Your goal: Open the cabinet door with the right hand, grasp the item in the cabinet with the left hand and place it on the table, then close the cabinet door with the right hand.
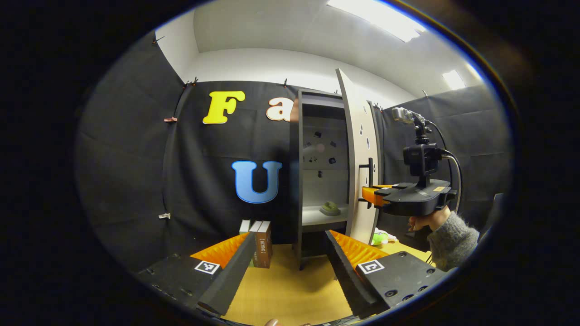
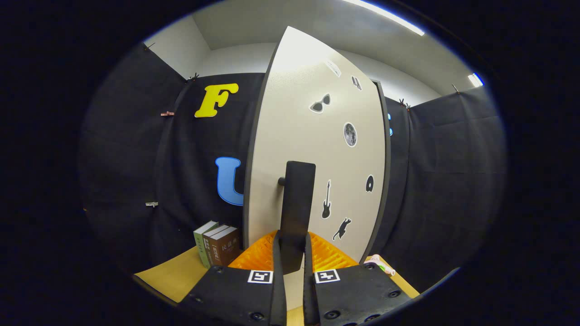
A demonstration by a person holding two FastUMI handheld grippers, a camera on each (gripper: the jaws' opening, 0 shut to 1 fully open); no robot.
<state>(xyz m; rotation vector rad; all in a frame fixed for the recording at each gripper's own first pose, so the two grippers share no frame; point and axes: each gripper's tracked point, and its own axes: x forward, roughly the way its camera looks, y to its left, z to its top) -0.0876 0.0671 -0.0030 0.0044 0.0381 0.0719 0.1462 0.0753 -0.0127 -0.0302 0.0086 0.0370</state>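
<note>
The cabinet (image 1: pixel 299 181) stands on the wooden table with its white door (image 1: pixel 360 158) swung wide. A small green item (image 1: pixel 330 208) lies on the inner shelf. My left gripper (image 1: pixel 290 265) hangs open in front of the cabinet, nothing between its fingers. In the left gripper view, a hand holds the right gripper (image 1: pixel 369 195) against the door's dark handle (image 1: pixel 370 172). In the right gripper view, the right gripper (image 2: pixel 293 253) is shut on the door handle (image 2: pixel 297 203), with the sticker-covered door (image 2: pixel 317 158) close ahead.
Several books (image 1: pixel 259 242) stand upright on the table (image 1: pixel 290 290) left of the cabinet, also seen as books (image 2: pixel 216 249) in the right gripper view. A light green and pink object (image 1: pixel 380 237) lies on the table behind the door. Black cloth walls surround the booth.
</note>
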